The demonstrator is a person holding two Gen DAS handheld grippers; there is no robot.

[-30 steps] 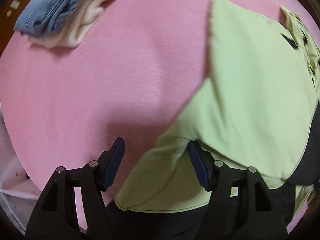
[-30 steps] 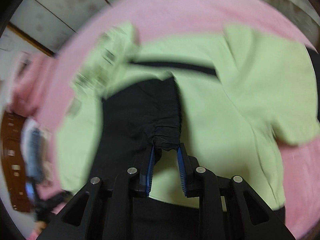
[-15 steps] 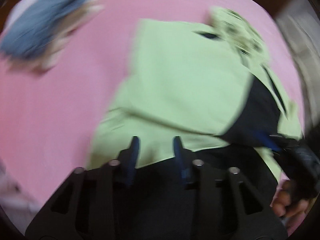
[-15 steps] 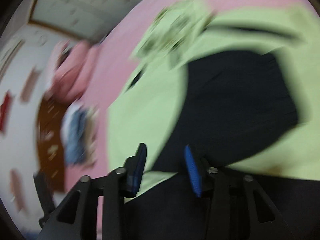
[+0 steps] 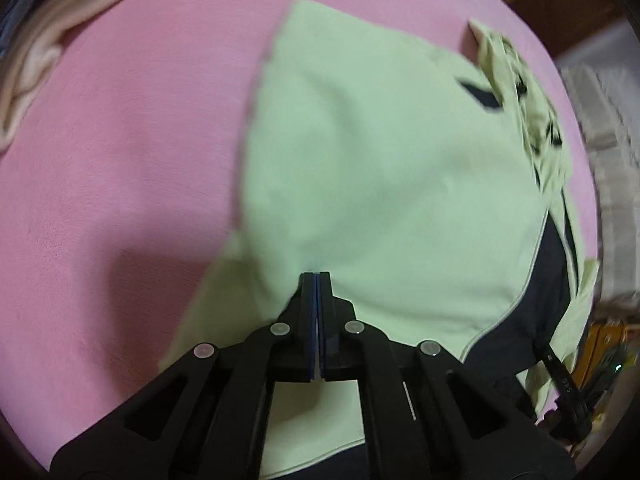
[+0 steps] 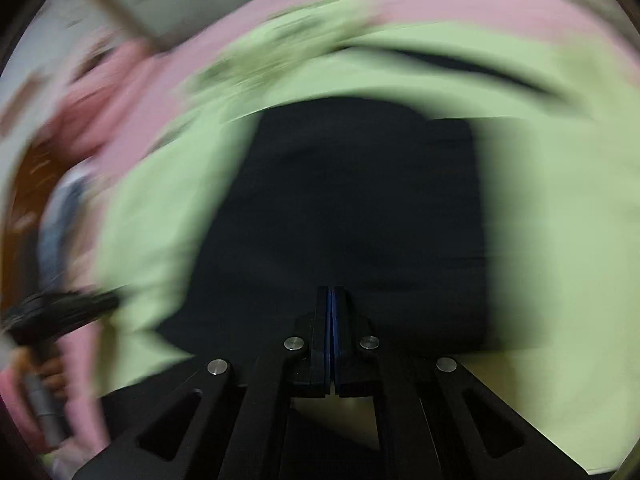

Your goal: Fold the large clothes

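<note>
A large light-green garment with black panels lies on a pink blanket. My left gripper is shut on the green fabric near the garment's lower edge, which bunches at the tips. In the blurred right wrist view, my right gripper is shut on the black part of the garment, with green fabric around it. The right gripper also shows at the lower right of the left wrist view.
A folded cream and blue pile of clothes lies at the far left of the blanket. Wooden furniture and a pale patterned cloth lie beyond the blanket on the right. The other gripper's handle shows at the left.
Both grippers have closed: the left from wide open to shut on the green fabric, the right from partly open to shut on the black panel. Both views shifted over the garment.
</note>
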